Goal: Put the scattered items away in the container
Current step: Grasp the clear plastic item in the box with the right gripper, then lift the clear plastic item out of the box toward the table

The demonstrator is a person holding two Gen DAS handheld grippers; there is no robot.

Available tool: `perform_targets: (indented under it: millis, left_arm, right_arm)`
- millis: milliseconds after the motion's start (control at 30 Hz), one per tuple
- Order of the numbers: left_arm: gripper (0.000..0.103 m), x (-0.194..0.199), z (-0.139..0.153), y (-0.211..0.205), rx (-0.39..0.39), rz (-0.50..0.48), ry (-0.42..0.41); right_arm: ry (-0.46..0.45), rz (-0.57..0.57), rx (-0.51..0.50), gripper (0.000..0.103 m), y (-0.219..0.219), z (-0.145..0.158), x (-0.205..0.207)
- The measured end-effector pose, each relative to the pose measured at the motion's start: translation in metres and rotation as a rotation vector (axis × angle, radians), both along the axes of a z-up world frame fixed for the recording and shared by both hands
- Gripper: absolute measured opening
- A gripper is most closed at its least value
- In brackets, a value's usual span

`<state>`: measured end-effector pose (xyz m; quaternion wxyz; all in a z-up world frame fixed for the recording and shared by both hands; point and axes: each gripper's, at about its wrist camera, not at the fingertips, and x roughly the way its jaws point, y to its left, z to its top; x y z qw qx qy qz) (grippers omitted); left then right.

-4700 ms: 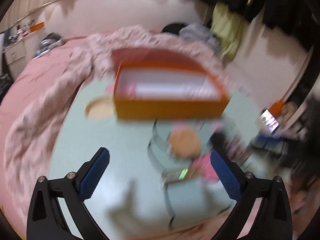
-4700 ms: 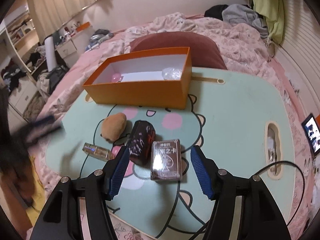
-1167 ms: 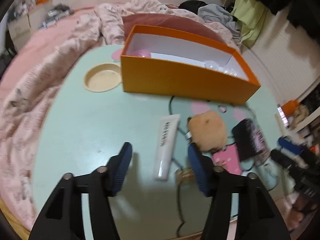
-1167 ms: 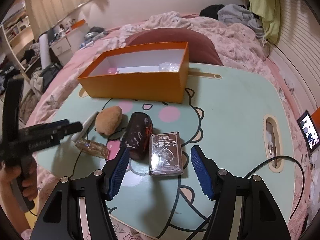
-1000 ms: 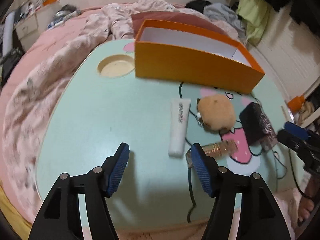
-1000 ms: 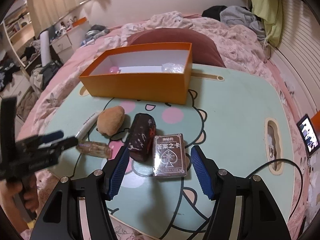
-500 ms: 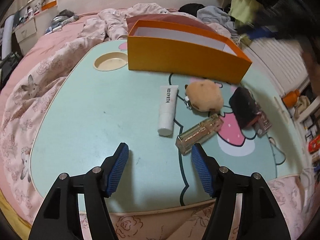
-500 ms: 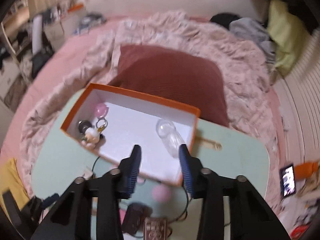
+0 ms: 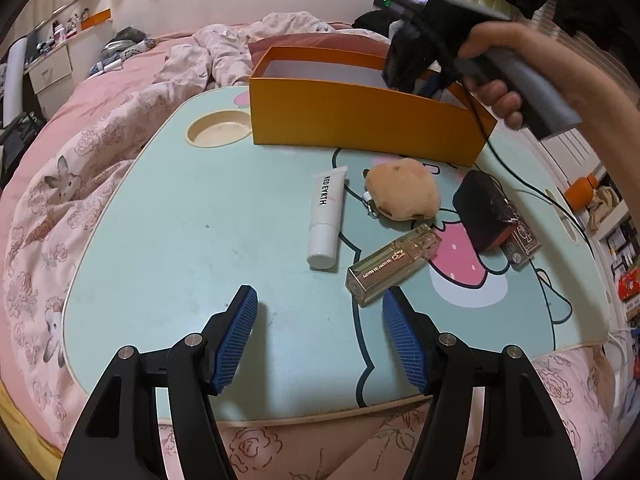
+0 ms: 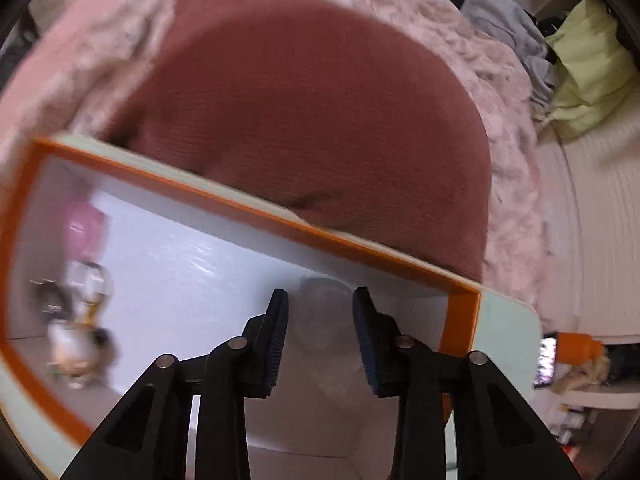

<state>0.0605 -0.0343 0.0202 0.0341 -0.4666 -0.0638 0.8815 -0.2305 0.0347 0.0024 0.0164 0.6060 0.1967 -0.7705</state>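
Observation:
An orange box (image 9: 360, 120) stands at the back of the mint lap table (image 9: 180, 220). In front of it lie a white tube (image 9: 327, 216), a tan plush (image 9: 402, 194), a gold-capped clear bottle (image 9: 394, 266), a dark pouch (image 9: 482, 216) and a card deck (image 9: 520, 248). My left gripper (image 9: 318, 334) is open and empty above the table's near edge, short of the bottle. My right gripper (image 10: 320, 336) hangs inside the box (image 10: 256, 204), its jaws apart on either side of a clear rounded object (image 10: 322, 312) on the white floor; the view is blurred.
A round cup recess (image 9: 218, 134) sits left of the box. A cable (image 9: 532, 190) runs over the table's right side. Pink bedding (image 9: 80, 140) and a maroon pillow (image 10: 312, 92) surround the table. Small keychain items (image 10: 80, 308) lie at the box's left end.
My right gripper has lifted from above the card deck, swung over the box and lowered into it, jaws narrower. My left gripper has pulled back to the table's near edge.

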Motion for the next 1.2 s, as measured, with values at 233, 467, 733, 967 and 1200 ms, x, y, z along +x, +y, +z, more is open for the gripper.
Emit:
perform_targets:
  millis: [233, 467, 733, 967, 1200]
  left_arm:
    - [0.066, 0.002, 0.002, -0.001, 0.013, 0.001, 0.009]
    - [0.066, 0.002, 0.002, -0.004, 0.017, 0.004, 0.006]
    - [0.066, 0.001, 0.002, -0.004, 0.010, 0.011, -0.003]
    - [0.066, 0.001, 0.003, -0.004, 0.008, 0.013, -0.005]
    - [0.066, 0.000, 0.006, -0.003, 0.009, 0.010, -0.007]
  right_arm:
    - [-0.049, -0.008, -0.020, 0.026, 0.008, 0.002, -0.002]
    - [0.008, -0.029, -0.118, 0.018, 0.015, 0.012, 0.004]
    - [0.196, 0.027, -0.373, 0.018, 0.038, 0.082, 0.056]
    - [0.159, 0.104, -0.534, 0.018, 0.064, 0.096, 0.142]
    - [0.100, 0.020, -0.628, 0.018, 0.108, 0.063, 0.179]
